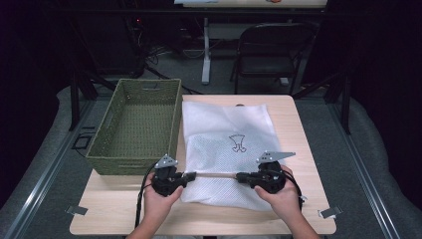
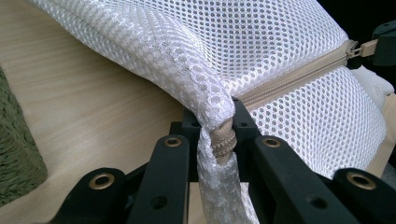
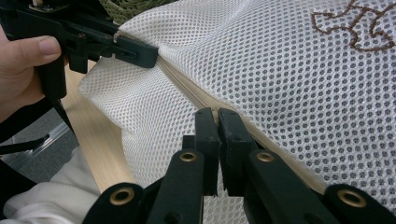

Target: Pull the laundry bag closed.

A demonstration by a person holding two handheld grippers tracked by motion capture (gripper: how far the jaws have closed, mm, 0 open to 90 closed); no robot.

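Note:
A white mesh bag [image 1: 224, 124] with a brown embroidered mark lies flat on the wooden table [image 1: 293, 149]. A beige zipper [image 1: 214, 175] runs across its near part. My left gripper [image 1: 186, 176] is shut on the bag's left edge, and in the left gripper view its jaws pinch the bunched mesh [image 2: 205, 93] and the zipper's end [image 2: 223, 140]. My right gripper [image 1: 240, 176] is shut at the zipper's right end. In the left gripper view the zipper pull [image 2: 360, 48] sits in that gripper's tip. The right gripper [image 3: 218, 115] has its jaws pressed together over the zipper line [image 3: 187, 88].
A green woven basket [image 1: 134, 124] stands empty on the table's left side, close to the bag and the left gripper. A folding chair [image 1: 268, 50] and a desk leg stand beyond the far edge. Bare tabletop lies in front of the hands.

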